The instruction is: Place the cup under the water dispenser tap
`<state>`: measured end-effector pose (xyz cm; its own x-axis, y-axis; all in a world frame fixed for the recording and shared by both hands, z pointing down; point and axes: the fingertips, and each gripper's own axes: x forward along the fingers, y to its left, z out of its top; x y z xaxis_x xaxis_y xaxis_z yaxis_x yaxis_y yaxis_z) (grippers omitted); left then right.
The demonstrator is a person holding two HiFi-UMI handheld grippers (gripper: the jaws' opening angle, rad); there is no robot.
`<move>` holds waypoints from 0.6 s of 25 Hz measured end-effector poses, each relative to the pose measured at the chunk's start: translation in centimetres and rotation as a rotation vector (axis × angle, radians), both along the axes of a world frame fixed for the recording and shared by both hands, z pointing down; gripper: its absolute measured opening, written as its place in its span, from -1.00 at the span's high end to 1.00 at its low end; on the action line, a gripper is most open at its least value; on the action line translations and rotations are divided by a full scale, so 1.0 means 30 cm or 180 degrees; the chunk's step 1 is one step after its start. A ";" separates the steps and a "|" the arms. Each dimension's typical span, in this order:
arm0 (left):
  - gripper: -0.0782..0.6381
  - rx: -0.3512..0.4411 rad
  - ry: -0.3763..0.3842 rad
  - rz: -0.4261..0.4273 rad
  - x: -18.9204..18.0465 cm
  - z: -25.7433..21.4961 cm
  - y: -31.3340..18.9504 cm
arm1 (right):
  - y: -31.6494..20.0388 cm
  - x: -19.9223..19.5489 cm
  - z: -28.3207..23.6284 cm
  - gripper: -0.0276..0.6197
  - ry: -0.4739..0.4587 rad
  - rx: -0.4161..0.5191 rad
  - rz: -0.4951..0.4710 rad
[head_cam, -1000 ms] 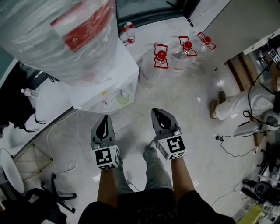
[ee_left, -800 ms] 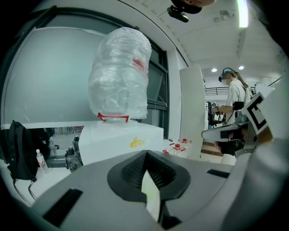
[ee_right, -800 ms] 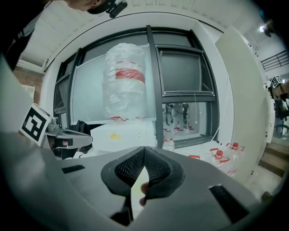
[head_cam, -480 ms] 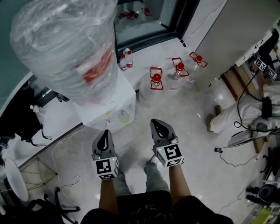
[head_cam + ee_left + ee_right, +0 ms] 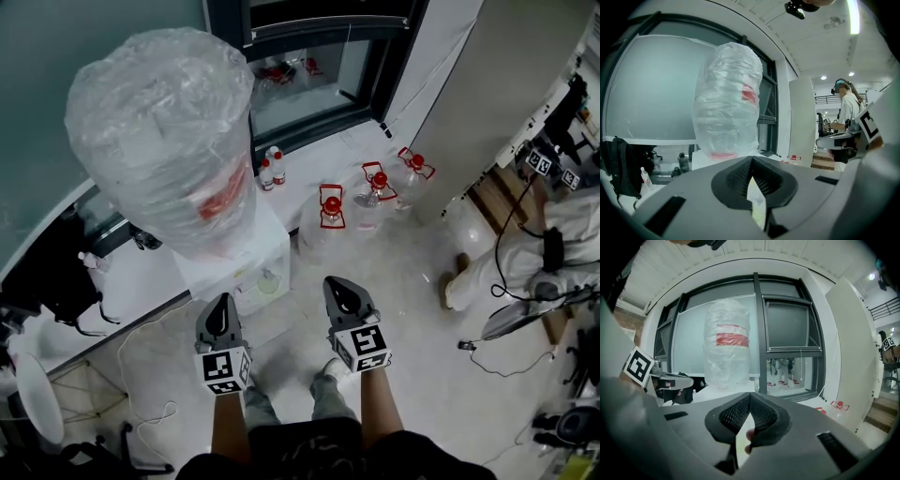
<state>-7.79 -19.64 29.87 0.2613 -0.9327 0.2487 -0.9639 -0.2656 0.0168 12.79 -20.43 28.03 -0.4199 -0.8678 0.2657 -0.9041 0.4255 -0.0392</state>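
- The left tool [image 5: 222, 305] is held out low in front of the person. Its jaws are pressed together at the tips and nothing sits between them.
- The right tool [image 5: 339, 289] is just beside it, at about the same height and pointing the same way. Its pads also meet at the tip and it carries nothing.
- The cup [image 5: 269, 281] (pale green, seen from above) stands in the recess on the front of the water dispenser [image 5: 272, 234]. It is ahead of both tools, between their lines of aim and nearer the left one, and neither tool touches it.
- A big bottle wrapped in clear plastic [image 5: 159, 141], with a red label showing through, sits upside down on top of the dispenser. It rises ahead of the left tool and above it.
- Three clear jugs with red caps and handles [image 5: 331, 206] stand on the floor [image 5: 412, 309], ahead of the right tool and beyond it, close to the window [image 5: 309, 66].
- Two small bottles [image 5: 272, 171] stand just behind the dispenser, farther from the tools than the cup.
- A person in white [image 5: 525, 267] is well off to the right tool's outer side, with cables on the floor nearby.
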 end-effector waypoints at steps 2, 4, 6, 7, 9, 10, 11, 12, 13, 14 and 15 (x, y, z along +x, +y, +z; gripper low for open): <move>0.74 0.0027 0.0008 -0.0002 0.000 -0.031 -0.002 | -0.001 0.005 -0.031 0.87 0.0020 0.0030 -0.0002; 0.74 0.0061 0.0038 -0.0012 -0.004 -0.063 -0.008 | -0.003 0.007 -0.060 0.87 0.0032 0.0063 -0.0005; 0.74 0.0112 0.0108 -0.0027 -0.012 -0.103 -0.012 | -0.003 0.003 -0.091 0.87 0.0026 0.0092 -0.0015; 0.74 0.0141 0.0134 -0.0026 -0.015 -0.121 -0.012 | -0.001 -0.001 -0.105 0.87 0.0025 0.0106 -0.0028; 0.74 0.0181 0.0125 -0.0012 -0.018 -0.152 -0.011 | 0.002 -0.007 -0.131 0.87 0.0033 0.0143 -0.0046; 0.74 0.0196 0.0101 0.0000 -0.019 -0.165 -0.008 | 0.004 -0.008 -0.145 0.87 0.0040 0.0166 -0.0048; 0.74 0.0213 0.0078 0.0012 -0.021 -0.178 -0.006 | 0.005 -0.010 -0.160 0.87 0.0051 0.0190 -0.0050; 0.74 0.0230 0.0059 0.0025 -0.023 -0.191 -0.005 | 0.005 -0.011 -0.174 0.87 0.0062 0.0212 -0.0056; 0.74 0.0244 0.0044 0.0036 -0.027 -0.201 -0.005 | 0.003 -0.014 -0.186 0.87 0.0070 0.0229 -0.0071; 0.74 0.0253 0.0031 0.0045 -0.031 -0.210 -0.007 | -0.001 -0.019 -0.196 0.87 0.0076 0.0246 -0.0087; 0.74 0.0263 0.0019 0.0048 -0.036 -0.220 -0.010 | -0.006 -0.024 -0.209 0.87 0.0082 0.0269 -0.0095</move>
<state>-8.89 -19.94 23.28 0.2769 -0.9458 0.1695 -0.9597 -0.2809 -0.0001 12.09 -20.60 21.76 -0.4399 -0.8747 0.2032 -0.8912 0.4531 0.0210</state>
